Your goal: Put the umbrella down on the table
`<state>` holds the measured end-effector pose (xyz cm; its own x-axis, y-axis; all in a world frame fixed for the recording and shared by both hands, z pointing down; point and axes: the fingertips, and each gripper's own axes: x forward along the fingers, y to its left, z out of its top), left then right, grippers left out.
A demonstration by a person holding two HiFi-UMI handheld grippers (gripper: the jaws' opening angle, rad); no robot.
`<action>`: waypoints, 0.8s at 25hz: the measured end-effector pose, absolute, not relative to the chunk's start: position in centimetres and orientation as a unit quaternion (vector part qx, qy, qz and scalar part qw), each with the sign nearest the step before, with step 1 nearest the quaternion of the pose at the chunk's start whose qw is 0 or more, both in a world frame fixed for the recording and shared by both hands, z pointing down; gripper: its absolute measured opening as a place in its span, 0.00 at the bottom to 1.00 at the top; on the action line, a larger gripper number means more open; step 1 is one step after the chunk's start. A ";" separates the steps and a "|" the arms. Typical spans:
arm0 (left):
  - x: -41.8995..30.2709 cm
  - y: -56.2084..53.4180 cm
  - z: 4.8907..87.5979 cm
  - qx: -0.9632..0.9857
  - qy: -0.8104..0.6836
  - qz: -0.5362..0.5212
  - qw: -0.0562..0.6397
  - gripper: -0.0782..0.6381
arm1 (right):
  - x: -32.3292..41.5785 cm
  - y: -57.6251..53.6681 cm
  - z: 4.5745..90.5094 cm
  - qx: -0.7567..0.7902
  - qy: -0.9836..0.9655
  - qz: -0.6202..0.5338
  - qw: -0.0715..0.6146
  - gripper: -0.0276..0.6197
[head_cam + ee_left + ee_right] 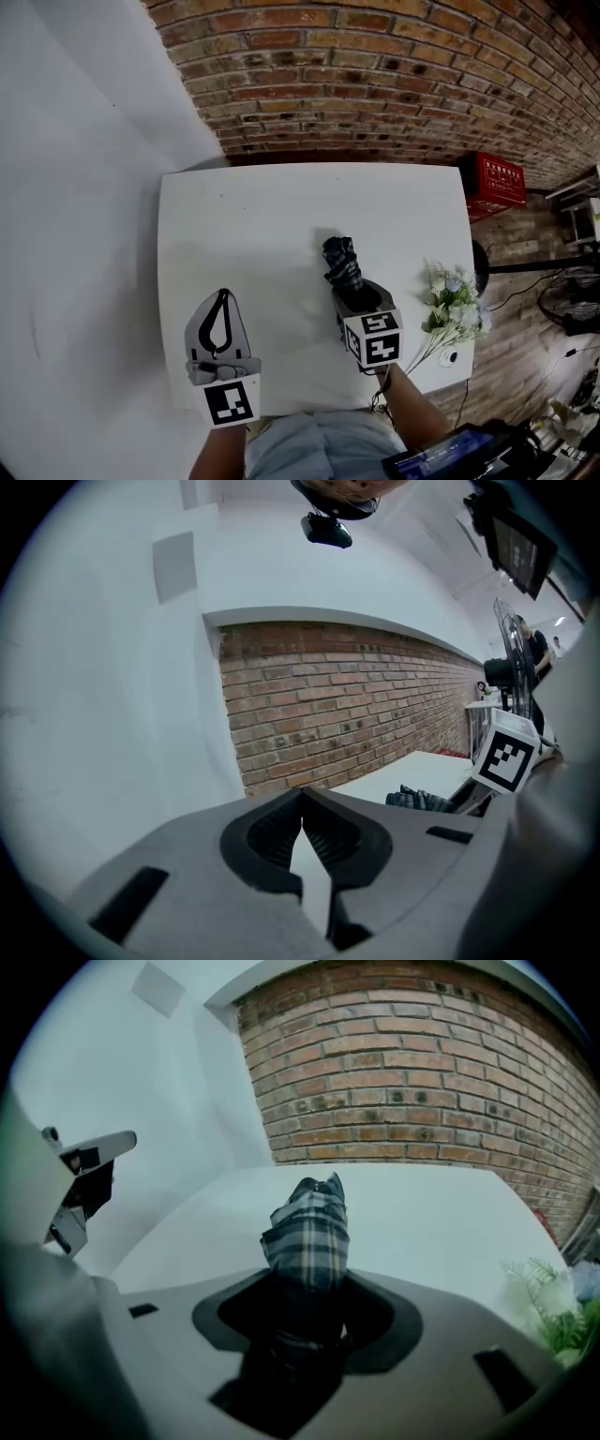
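Umbrella (341, 264) first: folded and plaid, it sits clenched between my right tongs (307, 1283), one end buried in them and the other sticking out ahead and downward over the counter (262, 216). I judge the steep tilt is meant to bring the far end to the white top first, so the rest can then be lowered flat. Whether that end already touches, I cannot tell from any view. It hangs over the open middle, well apart from the flowers (450, 305) at the right edge, which leaves room to lay it lengthwise. My left tongs (302, 803) are closed on nothing, tips together, parked over the counter's near-left part. They are out of the way, I reckon, because one grip is enough here. The job is not yet done: the umbrella is held, not lying.
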<state>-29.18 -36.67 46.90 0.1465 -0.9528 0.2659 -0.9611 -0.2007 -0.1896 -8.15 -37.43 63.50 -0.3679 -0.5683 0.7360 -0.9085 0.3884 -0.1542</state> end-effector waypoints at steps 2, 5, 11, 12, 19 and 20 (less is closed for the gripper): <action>-29.5 -36.6 46.8 0.755 -0.635 0.164 0.014 0.12 | -8.2 -37.5 63.6 0.474 -0.776 0.291 0.297 0.39; -29.8 -36.5 46.4 0.754 -0.637 0.163 0.013 0.12 | -8.2 -37.7 63.4 0.472 -0.777 0.308 0.282 0.43; -29.3 -35.7 45.4 0.757 -0.635 0.154 0.002 0.12 | -7.6 -38.5 59.8 0.492 -0.787 0.272 0.253 0.49; -29.2 -35.5 45.0 0.757 -0.635 0.151 0.000 0.12 | -7.5 -38.6 58.9 0.498 -0.790 0.260 0.246 0.49; -27.8 -33.8 41.5 0.760 -0.640 0.117 -0.015 0.12 | -7.6 -37.9 48.9 0.509 -0.834 0.149 0.153 0.25; -27.7 -33.5 40.7 0.759 -0.641 0.111 -0.020 0.12 | -7.8 -37.6 47.2 0.508 -0.840 0.128 0.139 0.21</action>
<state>-27.68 -33.49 40.73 0.1527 -0.9779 0.1428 -0.9691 -0.1764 -0.1721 -7.78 -37.61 47.20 -0.4451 -0.8182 0.3640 -0.8894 0.4513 -0.0730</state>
